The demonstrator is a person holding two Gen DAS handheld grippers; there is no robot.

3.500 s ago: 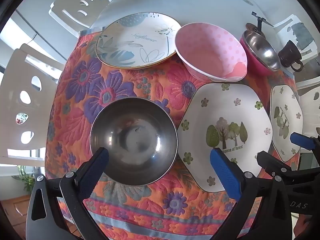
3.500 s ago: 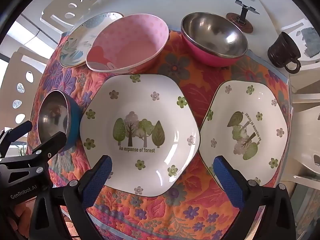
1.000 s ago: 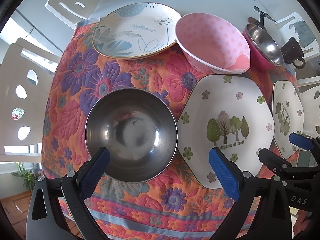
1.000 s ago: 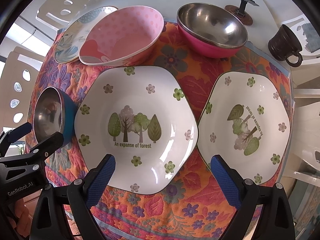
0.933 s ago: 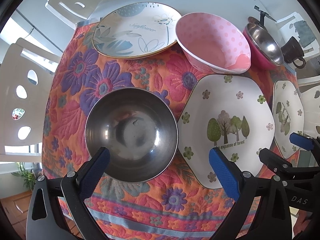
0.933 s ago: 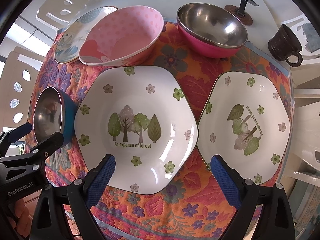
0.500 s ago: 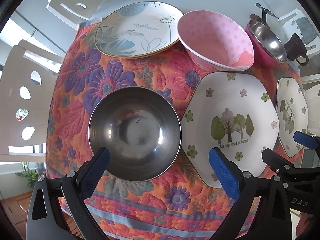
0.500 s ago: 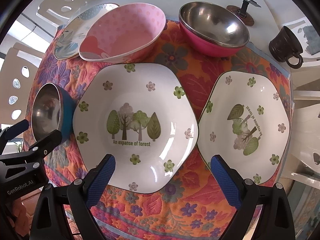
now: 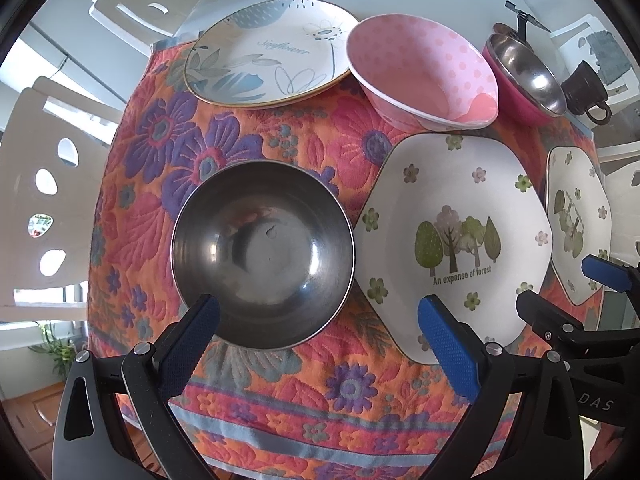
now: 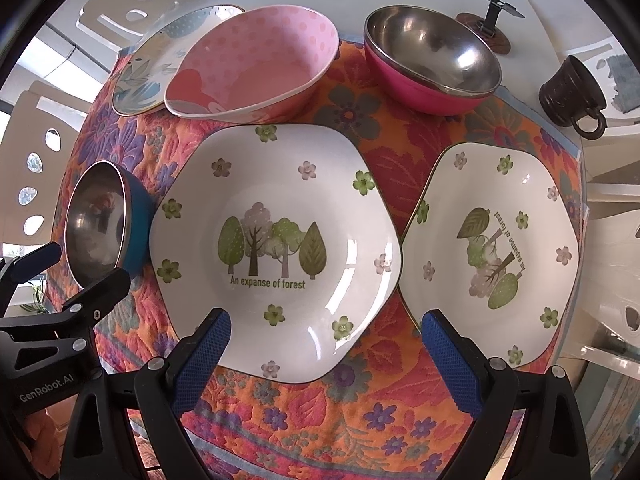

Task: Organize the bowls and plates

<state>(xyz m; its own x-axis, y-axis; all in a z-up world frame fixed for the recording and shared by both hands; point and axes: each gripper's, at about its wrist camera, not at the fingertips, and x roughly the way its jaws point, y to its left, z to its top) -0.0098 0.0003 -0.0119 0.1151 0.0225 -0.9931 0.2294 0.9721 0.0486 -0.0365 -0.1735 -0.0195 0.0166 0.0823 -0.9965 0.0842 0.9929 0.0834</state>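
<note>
The left gripper (image 9: 320, 332) has its blue fingers (image 9: 192, 332) spread wide and empty, the near rim of the steel bowl (image 9: 262, 256) between them. The right gripper (image 10: 324, 344) is likewise spread and empty over the near edge of the forest plate (image 10: 276, 248). Beside it lies a second hexagonal plate (image 10: 492, 248), edges seemingly touching. Farther back on the floral cloth (image 10: 380, 400) sit a pink dotted bowl (image 10: 256, 60), a magenta bowl (image 10: 432, 56) and a sunflower plate (image 9: 268, 52). A dark mug (image 10: 572, 92) stands off the cloth.
</note>
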